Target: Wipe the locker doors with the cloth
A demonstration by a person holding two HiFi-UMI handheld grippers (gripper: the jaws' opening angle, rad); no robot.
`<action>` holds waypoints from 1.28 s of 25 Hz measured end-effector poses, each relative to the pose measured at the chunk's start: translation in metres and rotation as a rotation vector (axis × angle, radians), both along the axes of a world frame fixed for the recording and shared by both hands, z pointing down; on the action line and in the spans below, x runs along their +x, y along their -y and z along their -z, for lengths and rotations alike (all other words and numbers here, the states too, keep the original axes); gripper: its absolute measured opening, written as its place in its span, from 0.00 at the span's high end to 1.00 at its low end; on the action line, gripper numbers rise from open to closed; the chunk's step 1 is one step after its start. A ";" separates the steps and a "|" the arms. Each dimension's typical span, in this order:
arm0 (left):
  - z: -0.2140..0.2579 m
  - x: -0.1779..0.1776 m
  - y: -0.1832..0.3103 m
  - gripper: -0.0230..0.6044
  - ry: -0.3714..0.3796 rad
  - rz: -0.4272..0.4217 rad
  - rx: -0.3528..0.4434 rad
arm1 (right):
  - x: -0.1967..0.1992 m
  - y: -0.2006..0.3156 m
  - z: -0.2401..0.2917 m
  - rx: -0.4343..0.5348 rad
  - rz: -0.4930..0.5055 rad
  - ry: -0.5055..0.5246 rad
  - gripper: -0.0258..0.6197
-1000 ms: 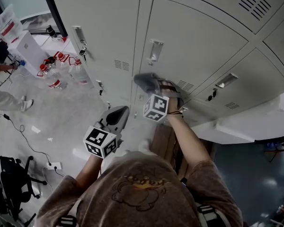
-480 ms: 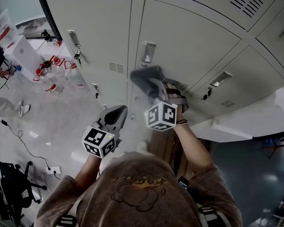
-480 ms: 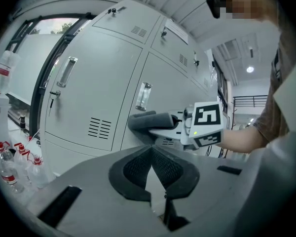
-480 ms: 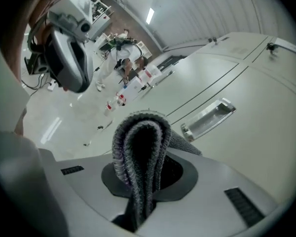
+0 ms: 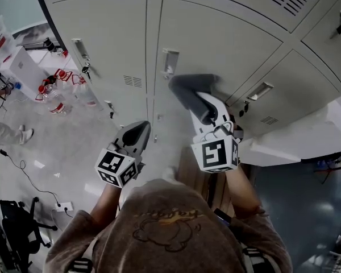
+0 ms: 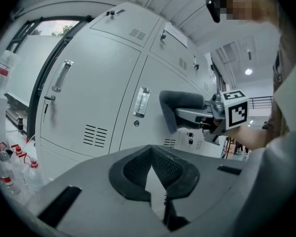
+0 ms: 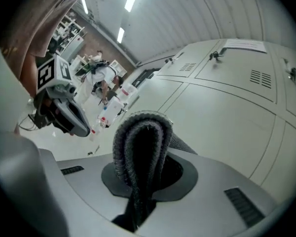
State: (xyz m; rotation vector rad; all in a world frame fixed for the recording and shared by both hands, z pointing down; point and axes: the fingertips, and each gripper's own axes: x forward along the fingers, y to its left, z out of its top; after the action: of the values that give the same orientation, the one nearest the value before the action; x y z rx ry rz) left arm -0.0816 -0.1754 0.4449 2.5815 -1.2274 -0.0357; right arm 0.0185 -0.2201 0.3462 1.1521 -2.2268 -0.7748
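A folded dark grey cloth (image 5: 187, 91) is pressed against the pale grey locker door (image 5: 216, 44), just right of that door's handle (image 5: 169, 61). My right gripper (image 5: 206, 109) is shut on the cloth (image 7: 123, 149), which loops up out of the jaws and hides their tips. My left gripper (image 5: 135, 135) hangs lower and to the left, away from the lockers, shut with nothing in it. In the left gripper view its pads (image 6: 138, 169) meet at the tip, and the cloth (image 6: 180, 105) and right gripper (image 6: 207, 116) show against the door ahead.
Neighbouring doors carry handles (image 5: 260, 90) and a key (image 5: 84, 68). Several water bottles (image 5: 57, 92) and a white box (image 5: 20, 64) stand on the floor at left. A person's legs (image 5: 0, 132), an office chair (image 5: 11, 226) and a power strip (image 5: 62, 206) lie further left.
My right gripper has slid the cloth rightwards across the door, from under the handle to its right. The left gripper has barely moved.
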 end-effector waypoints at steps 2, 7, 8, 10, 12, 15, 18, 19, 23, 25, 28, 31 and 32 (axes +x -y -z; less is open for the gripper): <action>0.002 0.001 0.003 0.96 -0.004 0.002 0.004 | 0.007 -0.007 0.005 -0.022 0.003 0.095 0.90; 0.011 0.009 0.013 0.96 -0.027 0.011 0.017 | 0.022 -0.021 0.000 -0.134 0.028 0.408 0.90; 0.013 0.012 0.014 0.96 -0.030 0.009 0.020 | 0.027 -0.023 -0.005 -0.144 0.027 0.444 0.90; 0.013 0.015 0.015 0.96 -0.032 0.003 0.022 | 0.036 -0.029 -0.015 -0.158 0.008 0.498 0.90; 0.011 0.016 0.015 0.96 -0.030 -0.001 0.016 | 0.042 -0.036 -0.028 -0.175 -0.016 0.539 0.90; 0.003 0.016 0.015 0.96 -0.023 0.007 0.003 | 0.042 -0.045 -0.055 -0.213 -0.024 0.569 0.90; -0.004 0.015 0.015 0.96 -0.012 0.021 -0.008 | 0.041 -0.050 -0.079 -0.267 -0.036 0.613 0.90; -0.006 0.014 0.015 0.96 -0.010 0.025 -0.011 | 0.042 -0.051 -0.085 -0.281 -0.044 0.627 0.90; -0.014 0.012 0.014 0.96 0.001 0.036 -0.020 | 0.046 -0.051 -0.108 -0.330 -0.060 0.661 0.90; -0.016 0.011 0.013 0.96 0.006 0.042 -0.020 | 0.048 -0.051 -0.118 -0.365 -0.070 0.691 0.90; -0.019 0.009 0.011 0.96 0.014 0.050 -0.023 | 0.053 -0.052 -0.129 -0.406 -0.092 0.737 0.90; -0.021 0.007 0.010 0.96 0.013 0.063 -0.028 | 0.053 -0.052 -0.133 -0.422 -0.095 0.753 0.90; -0.021 0.006 0.009 0.96 0.010 0.067 -0.029 | 0.052 -0.052 -0.133 -0.424 -0.092 0.752 0.90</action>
State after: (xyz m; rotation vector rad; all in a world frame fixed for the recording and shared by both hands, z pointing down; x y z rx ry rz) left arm -0.0756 -0.1847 0.4654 2.5189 -1.3079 -0.0184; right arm 0.0707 -0.1676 0.4792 1.4556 -2.6993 0.2317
